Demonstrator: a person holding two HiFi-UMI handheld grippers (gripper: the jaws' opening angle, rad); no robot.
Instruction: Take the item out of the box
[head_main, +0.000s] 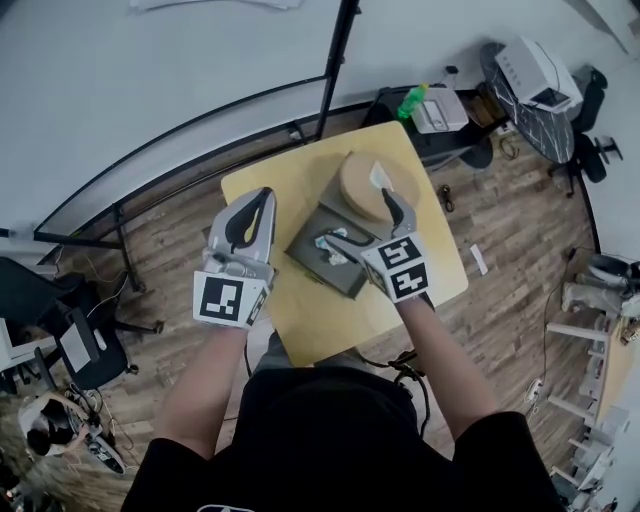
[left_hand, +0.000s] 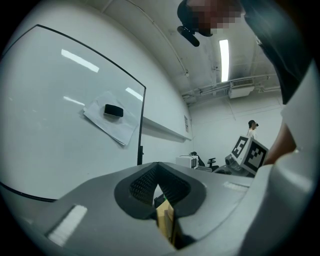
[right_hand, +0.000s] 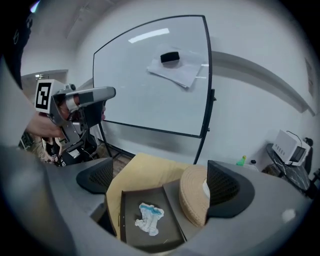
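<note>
A dark grey open box (head_main: 308, 256) (right_hand: 131, 210) lies on the yellow table (head_main: 310, 325) (right_hand: 145, 172). Inside it rests a small crumpled white and blue item (head_main: 334, 249) (right_hand: 149, 219). A round tan lid-like piece (head_main: 362, 182) (right_hand: 194, 200) lies against the box's far right side. My right gripper (head_main: 362, 222) (right_hand: 160, 186) hovers open over the box, one jaw on each side, touching nothing. Raised left of the box, my left gripper (head_main: 262, 196) (left_hand: 158, 169) is shut with nothing held; its view faces the whiteboard.
A whiteboard on a black stand (head_main: 150, 90) (right_hand: 150, 75) runs behind the table. A green bottle (head_main: 412, 100) and a printer (head_main: 538, 72) stand at the back right. Office chairs (head_main: 70, 340) sit at the left on wood floor.
</note>
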